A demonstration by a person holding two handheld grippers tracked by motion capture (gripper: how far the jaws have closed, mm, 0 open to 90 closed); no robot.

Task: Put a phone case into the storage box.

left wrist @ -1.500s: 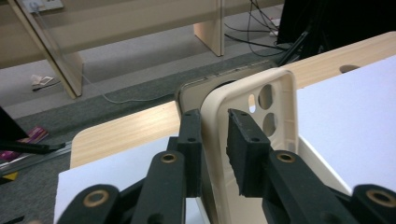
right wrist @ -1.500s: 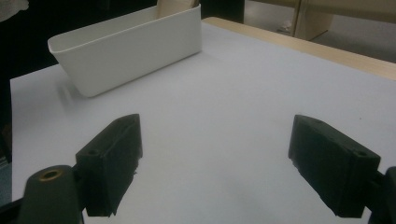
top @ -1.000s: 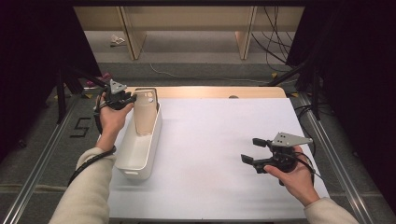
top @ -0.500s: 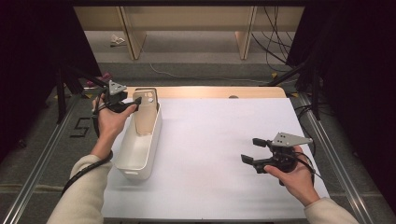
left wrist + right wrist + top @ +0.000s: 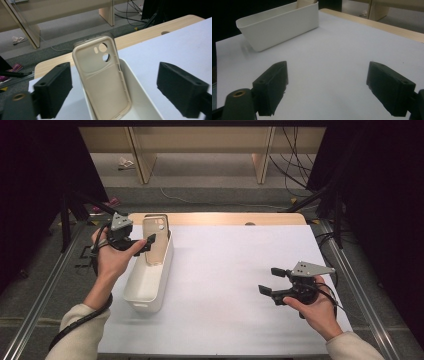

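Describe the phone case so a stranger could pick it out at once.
Start at the white-covered table and find the long white bin near its left edge. At the bin's far end, the beige phone case leans upright against the wall, camera cutouts on top. It is the sole thing in the bin, just beyond the open left claw.

The phone case [image 5: 103,80] has its lower end hidden inside the white bin [image 5: 140,100].

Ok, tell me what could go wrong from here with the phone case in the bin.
The beige soft phone case stands on end, leaning on the end wall of the white oblong plastic bin; it may slide or topple flat. The left hand-held gripper, jaws just opened and empty, sits close beside it and could knock it while withdrawing.
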